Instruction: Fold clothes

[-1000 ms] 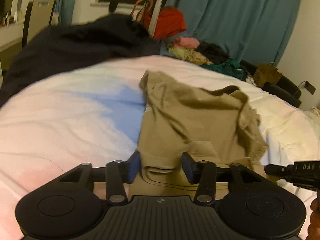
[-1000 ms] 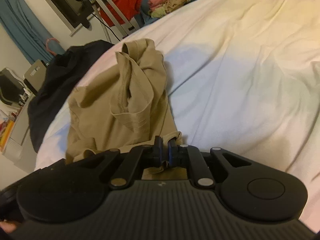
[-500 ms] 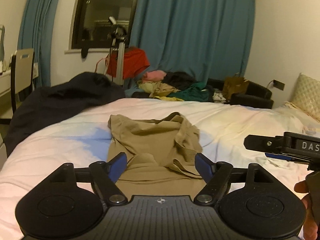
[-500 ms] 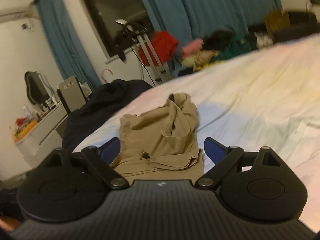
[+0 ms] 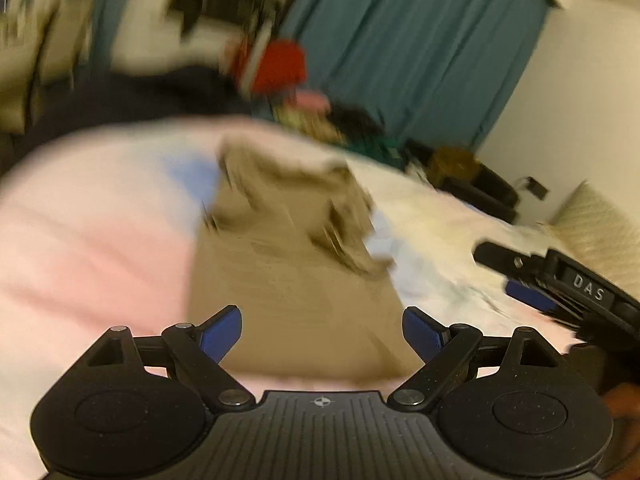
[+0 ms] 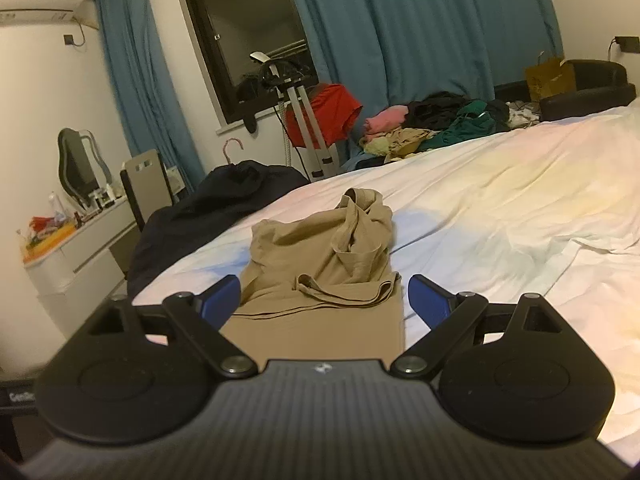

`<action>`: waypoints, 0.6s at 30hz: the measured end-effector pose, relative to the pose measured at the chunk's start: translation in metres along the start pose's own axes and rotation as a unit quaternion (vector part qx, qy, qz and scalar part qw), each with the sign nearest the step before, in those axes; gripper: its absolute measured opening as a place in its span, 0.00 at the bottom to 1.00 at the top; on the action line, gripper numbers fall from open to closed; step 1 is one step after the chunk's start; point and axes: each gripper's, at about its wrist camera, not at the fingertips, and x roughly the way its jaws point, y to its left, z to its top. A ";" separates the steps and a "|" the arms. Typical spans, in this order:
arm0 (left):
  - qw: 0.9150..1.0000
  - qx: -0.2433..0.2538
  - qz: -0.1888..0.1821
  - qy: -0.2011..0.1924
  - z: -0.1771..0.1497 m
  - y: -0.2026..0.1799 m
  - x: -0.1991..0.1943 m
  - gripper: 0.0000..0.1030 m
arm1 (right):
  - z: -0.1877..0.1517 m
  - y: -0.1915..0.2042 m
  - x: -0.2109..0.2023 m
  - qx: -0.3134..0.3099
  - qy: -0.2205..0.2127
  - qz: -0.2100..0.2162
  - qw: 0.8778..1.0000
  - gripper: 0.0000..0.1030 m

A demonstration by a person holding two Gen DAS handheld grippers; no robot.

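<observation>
A tan garment (image 6: 324, 264) lies partly folded on the white bed (image 6: 500, 216), its far end bunched up. In the blurred left wrist view the same tan garment (image 5: 292, 264) stretches away from my left gripper (image 5: 322, 330). Its jaws are opening and nothing sits between the blue pads. My right gripper (image 6: 324, 304) hovers over the garment's near edge, open, holding nothing. It shows again as the right gripper (image 5: 532, 284) at the right side of the left wrist view.
A dark garment (image 6: 216, 208) is heaped on the bed's far left corner. A pile of clothes (image 6: 432, 124) sits beyond the bed by the blue curtains (image 6: 420, 28). A stand with red cloth (image 6: 324, 116), a chair (image 6: 146, 188) and a cluttered desk (image 6: 64, 240) stand left.
Both grippers let go of the tan garment's near edge, opened wide and drew back and up from it. The left wrist view is now blurred and tilted.
</observation>
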 end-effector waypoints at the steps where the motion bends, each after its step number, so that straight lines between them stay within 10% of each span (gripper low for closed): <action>1: 1.000 -0.017 -0.007 0.020 -0.002 0.005 0.010 0.86 | -0.001 0.000 0.001 0.001 0.003 -0.002 1.000 0.89; 9: 0.971 -0.210 -0.017 0.117 -0.023 0.070 0.074 0.81 | -0.007 -0.009 0.013 0.030 0.039 -0.003 0.999 0.89; 18: 0.968 -0.237 -0.077 -0.015 -0.014 0.082 0.045 0.70 | -0.010 -0.024 0.020 0.079 0.071 -0.002 0.994 0.89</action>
